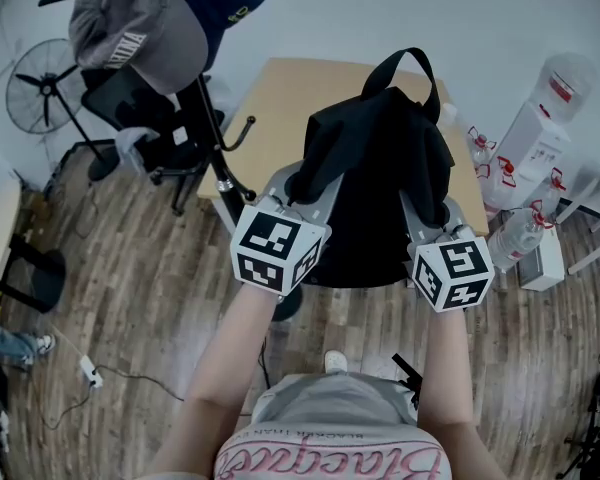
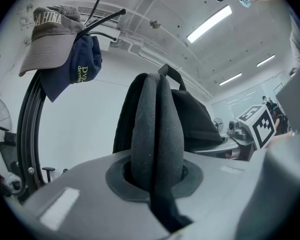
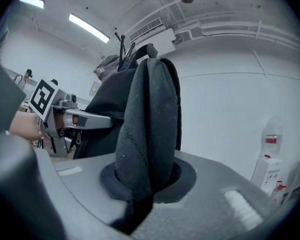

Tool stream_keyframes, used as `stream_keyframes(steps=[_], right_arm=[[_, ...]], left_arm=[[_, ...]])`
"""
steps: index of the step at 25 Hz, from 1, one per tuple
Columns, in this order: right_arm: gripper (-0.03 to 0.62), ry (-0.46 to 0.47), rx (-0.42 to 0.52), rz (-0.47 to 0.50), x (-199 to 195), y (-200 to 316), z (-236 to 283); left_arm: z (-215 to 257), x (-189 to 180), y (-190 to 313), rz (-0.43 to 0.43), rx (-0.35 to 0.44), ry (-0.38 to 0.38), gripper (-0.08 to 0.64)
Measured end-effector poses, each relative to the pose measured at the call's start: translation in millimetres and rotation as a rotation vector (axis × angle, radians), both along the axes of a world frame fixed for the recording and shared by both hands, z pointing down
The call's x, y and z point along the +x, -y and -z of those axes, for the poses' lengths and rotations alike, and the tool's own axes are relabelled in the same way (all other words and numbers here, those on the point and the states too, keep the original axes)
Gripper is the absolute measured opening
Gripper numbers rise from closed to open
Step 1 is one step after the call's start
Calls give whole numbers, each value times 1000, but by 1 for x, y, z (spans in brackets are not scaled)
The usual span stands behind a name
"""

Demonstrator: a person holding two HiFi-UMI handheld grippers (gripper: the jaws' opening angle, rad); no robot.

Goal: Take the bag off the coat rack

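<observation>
A black backpack (image 1: 375, 168) hangs between my two grippers, apart from the coat rack (image 1: 212, 133), above the edge of a wooden table (image 1: 270, 98). My left gripper (image 1: 302, 183) is shut on a padded shoulder strap (image 2: 156, 129) on the bag's left side. On the bag's right side my right gripper (image 1: 435, 208) is shut on the other strap (image 3: 147, 129). In each gripper view the folded strap fills the gap between the jaws, at the left gripper (image 2: 155, 179) and at the right gripper (image 3: 145, 184). The bag's top handle (image 1: 410, 63) stands free.
The rack (image 2: 27, 129) stands to my left with a grey cap (image 1: 140, 23) and a navy cap (image 2: 85, 64) on its hooks. A floor fan (image 1: 42, 98) and an office chair (image 1: 140, 108) are behind it. At the right stand a water dispenser (image 1: 540, 138) and bottles (image 1: 525, 233).
</observation>
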State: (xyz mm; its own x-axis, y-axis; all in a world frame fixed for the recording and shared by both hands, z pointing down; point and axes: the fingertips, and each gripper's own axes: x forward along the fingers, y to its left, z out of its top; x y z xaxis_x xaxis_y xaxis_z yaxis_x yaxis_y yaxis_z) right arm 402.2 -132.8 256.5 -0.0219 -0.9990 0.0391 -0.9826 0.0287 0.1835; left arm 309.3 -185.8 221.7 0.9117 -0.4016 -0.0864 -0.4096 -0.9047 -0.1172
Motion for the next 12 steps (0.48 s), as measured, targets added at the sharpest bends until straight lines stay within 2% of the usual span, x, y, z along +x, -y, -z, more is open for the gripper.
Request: stream_keyframes(steps=[12], right_arm=[[34,14,27,-28,6,-1,5]], left_arm=[[5,7,2,-15,10,-3,58]])
